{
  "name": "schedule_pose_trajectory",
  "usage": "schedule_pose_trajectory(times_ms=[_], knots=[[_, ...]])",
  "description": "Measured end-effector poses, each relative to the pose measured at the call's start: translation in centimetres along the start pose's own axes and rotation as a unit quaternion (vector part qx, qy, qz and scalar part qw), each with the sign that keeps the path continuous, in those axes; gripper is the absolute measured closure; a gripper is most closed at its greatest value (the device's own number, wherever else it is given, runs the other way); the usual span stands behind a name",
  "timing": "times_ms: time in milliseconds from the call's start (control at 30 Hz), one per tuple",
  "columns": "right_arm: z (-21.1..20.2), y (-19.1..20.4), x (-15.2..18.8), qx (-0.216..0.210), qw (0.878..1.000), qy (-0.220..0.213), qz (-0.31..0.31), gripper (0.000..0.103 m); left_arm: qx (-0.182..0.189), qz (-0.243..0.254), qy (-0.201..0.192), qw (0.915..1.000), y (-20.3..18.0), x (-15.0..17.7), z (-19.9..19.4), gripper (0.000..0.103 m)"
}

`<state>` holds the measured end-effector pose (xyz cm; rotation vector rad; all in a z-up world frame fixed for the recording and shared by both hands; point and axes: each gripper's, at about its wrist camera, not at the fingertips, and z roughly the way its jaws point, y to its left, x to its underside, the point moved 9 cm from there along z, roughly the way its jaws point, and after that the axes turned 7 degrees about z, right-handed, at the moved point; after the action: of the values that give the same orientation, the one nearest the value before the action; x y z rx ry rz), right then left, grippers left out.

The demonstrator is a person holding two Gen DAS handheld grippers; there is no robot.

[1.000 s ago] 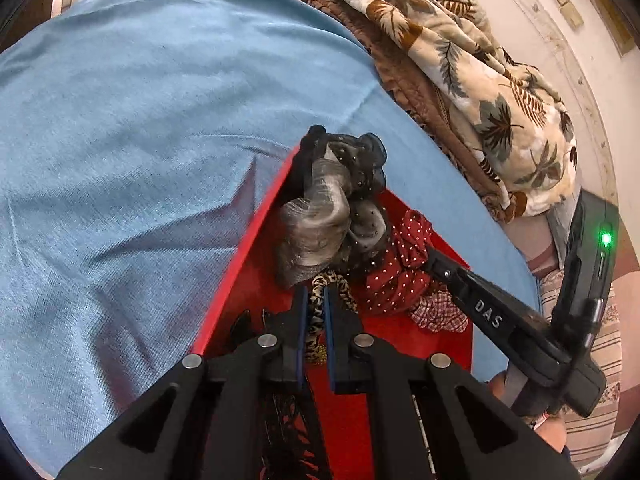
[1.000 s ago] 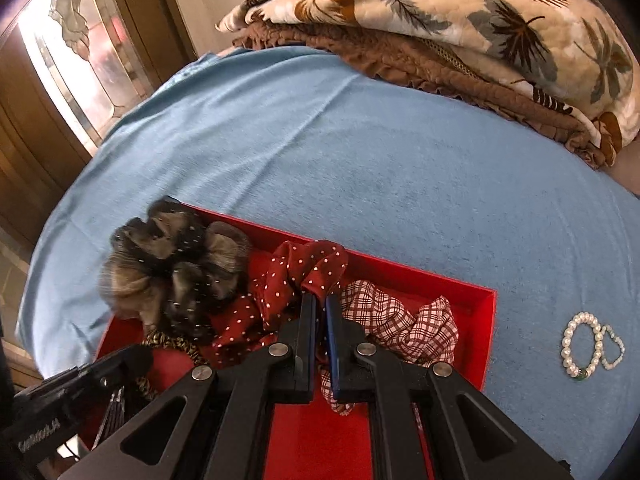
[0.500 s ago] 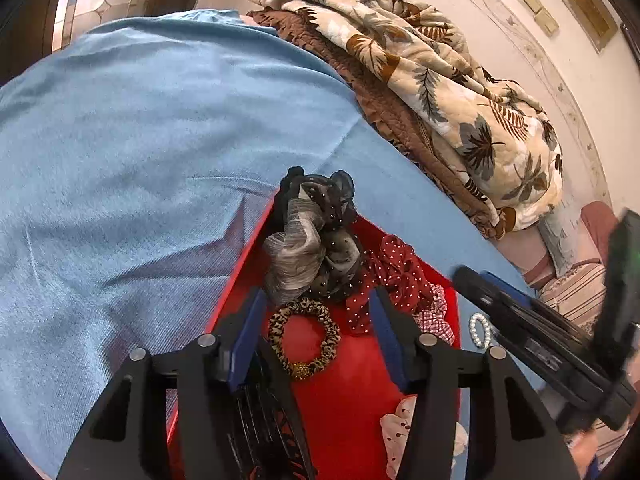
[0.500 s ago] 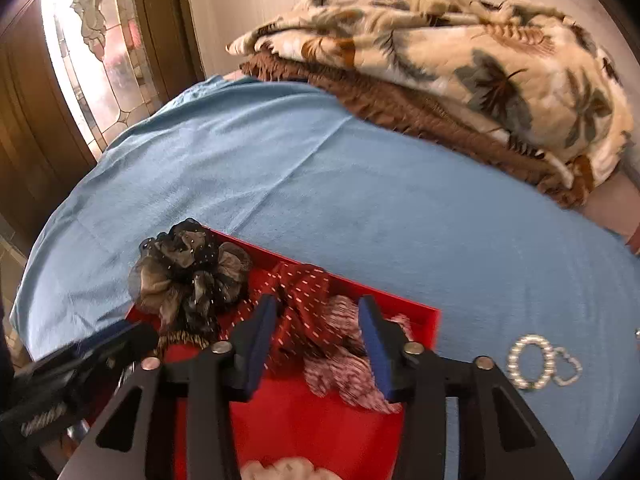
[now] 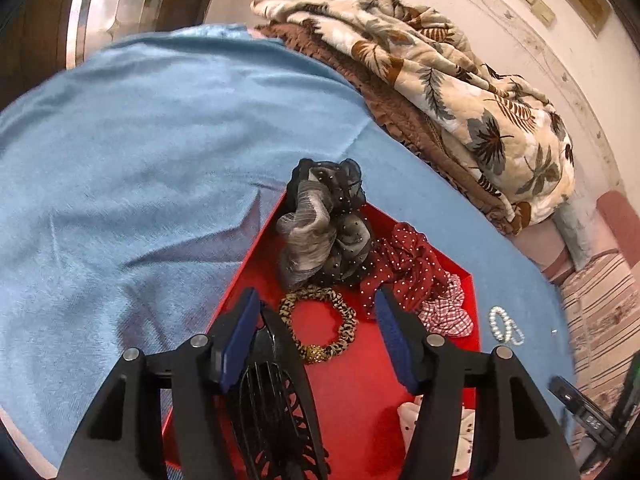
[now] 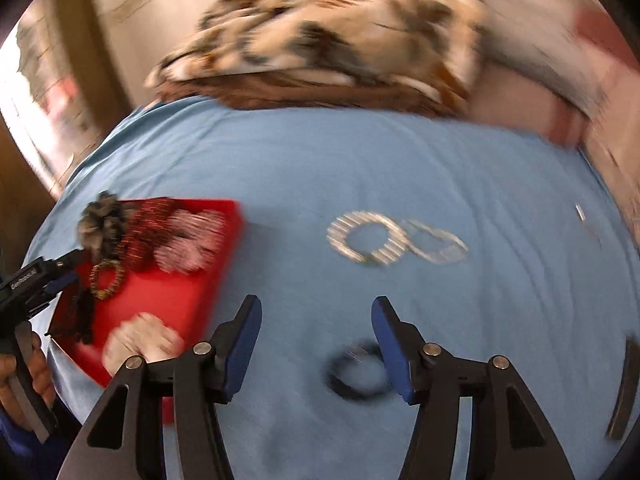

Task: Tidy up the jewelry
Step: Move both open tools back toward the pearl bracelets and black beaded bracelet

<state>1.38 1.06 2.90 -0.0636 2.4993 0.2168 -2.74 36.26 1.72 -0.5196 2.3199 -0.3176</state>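
A red tray (image 5: 352,392) lies on the blue cloth. It holds a grey-black scrunchie (image 5: 324,232), a red dotted scrunchie (image 5: 408,264), a checked scrunchie (image 5: 444,312), a leopard-print hair band (image 5: 318,324) and a black hair clip (image 5: 276,412). My left gripper (image 5: 316,336) is open and empty above the leopard band. My right gripper (image 6: 316,344) is open and empty over the cloth, right of the tray (image 6: 172,296). A pearl bracelet (image 6: 364,238) and a thinner bracelet (image 6: 436,240) lie ahead of it. A black hair tie (image 6: 356,372) lies between its fingers. The right wrist view is blurred.
A folded leaf-print blanket (image 5: 460,80) on a brown one (image 5: 404,116) lies at the far edge of the bed. The pearl bracelet (image 5: 504,324) also shows right of the tray. A dark slim object (image 6: 624,392) lies at the far right.
Both grippers opened, letting go of the leopard band and the red dotted scrunchie in the tray. The right gripper then swung right, away from the tray, over the cloth.
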Motion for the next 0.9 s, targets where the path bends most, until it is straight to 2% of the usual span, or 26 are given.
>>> schedule_pose_trajectory(times_ms=[233, 367, 533, 667, 767, 833, 900], knots=[[-1.2, -9.9, 2.2, 0.032, 0.997, 0.004, 0.074, 0.041, -0.037, 0.065, -0.041, 0.9964, -3.1, 1.9, -2.4, 0.044], [-1.7, -12.6, 2.3, 0.029, 0.995, -0.004, 0.096, 0.041, -0.068, 0.121, -0.037, 0.9897, -4.9, 4.2, -3.5, 0.044], [-2.0, -14.1, 2.5, 0.013, 0.995, -0.013, 0.099, 0.041, -0.037, 0.125, 0.01, 0.9914, -7.5, 7.3, -5.0, 0.044], [-1.6, -14.7, 2.2, 0.001, 0.995, -0.013, 0.103, 0.041, -0.003, 0.127, 0.02, 0.9916, -10.8, 7.8, -6.3, 0.044], [-1.6, -15.2, 1.9, -0.01, 0.994, -0.016, 0.11, 0.041, 0.013, 0.155, 0.015, 0.9877, -14.4, 7.6, -7.2, 0.043], [-1.4, -15.4, 1.8, -0.018, 0.993, -0.015, 0.117, 0.041, 0.027, 0.18, 0.014, 0.9833, -17.0, 7.6, -7.3, 0.037], [-1.1, -15.4, 1.7, -0.025, 0.992, -0.011, 0.122, 0.041, 0.035, 0.199, 0.021, 0.9791, -19.2, 8.0, -6.7, 0.037]])
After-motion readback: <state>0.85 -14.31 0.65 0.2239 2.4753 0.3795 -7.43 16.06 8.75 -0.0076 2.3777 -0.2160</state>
